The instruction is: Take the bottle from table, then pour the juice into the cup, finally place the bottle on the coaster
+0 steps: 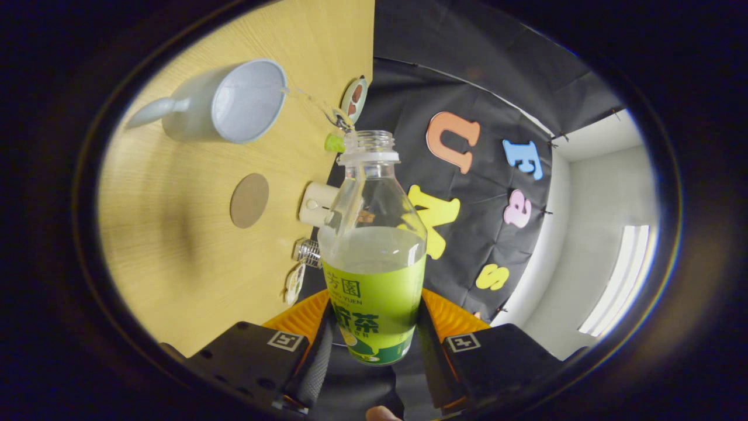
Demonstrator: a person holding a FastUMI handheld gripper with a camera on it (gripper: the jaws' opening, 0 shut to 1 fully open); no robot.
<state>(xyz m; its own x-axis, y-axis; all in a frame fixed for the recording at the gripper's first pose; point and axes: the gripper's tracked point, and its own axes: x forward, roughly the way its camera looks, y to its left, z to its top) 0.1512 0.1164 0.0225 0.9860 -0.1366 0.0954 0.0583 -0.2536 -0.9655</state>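
Gripper view, largest item first: the wooden table [175, 280] appears rolled sideways, which indicates that the gripper [374, 345] is tipped over. The bottle [374, 257] sits between the fingers, and both press on its labelled body. Its long axis runs straight ahead along the fingers, open neck foremost, level with the cup. The cup [234, 102] stands on the table beyond the fingers, mouth toward the bottle. A thin stream [310, 102] runs from neck to cup rim. Step in hand, by judgement: pouring. Next move: roll the bottle upright, then carry it to the round coaster [249, 200], near the cup.
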